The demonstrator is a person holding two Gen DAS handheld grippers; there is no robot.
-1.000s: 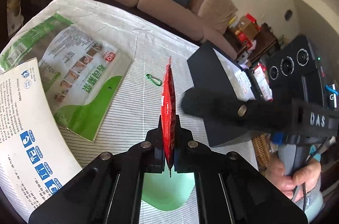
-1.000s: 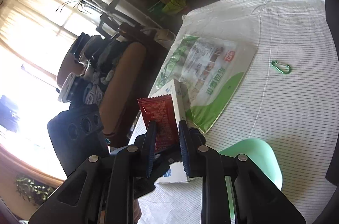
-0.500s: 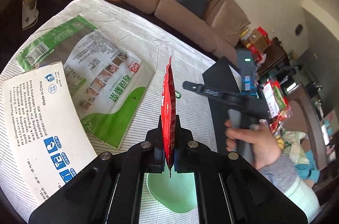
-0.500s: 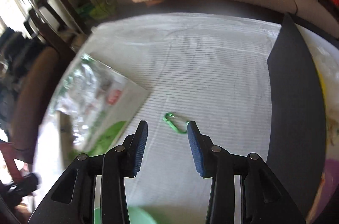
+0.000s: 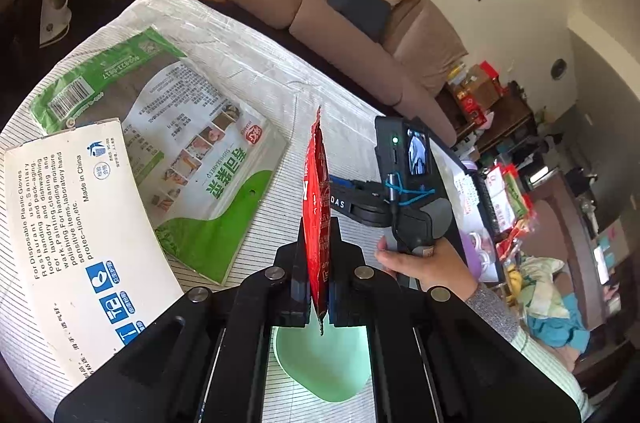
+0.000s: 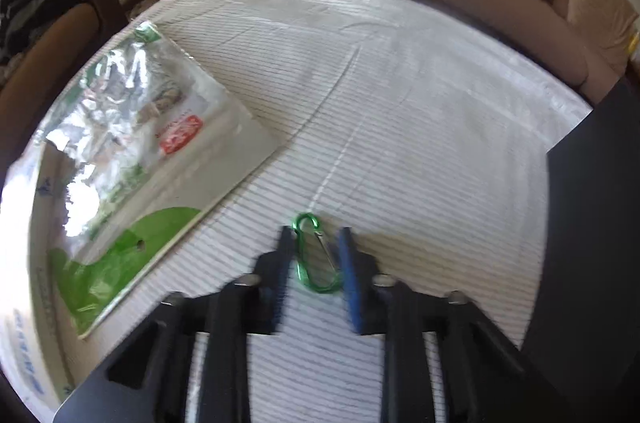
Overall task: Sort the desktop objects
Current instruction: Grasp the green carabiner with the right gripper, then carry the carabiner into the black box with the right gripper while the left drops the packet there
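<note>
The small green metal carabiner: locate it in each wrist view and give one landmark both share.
Left wrist view: not visible.
Right wrist view: the green carabiner lies low at centre on the striped cloth, between the closing right gripper's fingers.
Shared landmark: the green-and-white seaweed bag.

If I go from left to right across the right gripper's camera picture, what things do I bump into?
Green-and-white bag → green clip lying between the closing jaws of the right gripper → black box.
</note>
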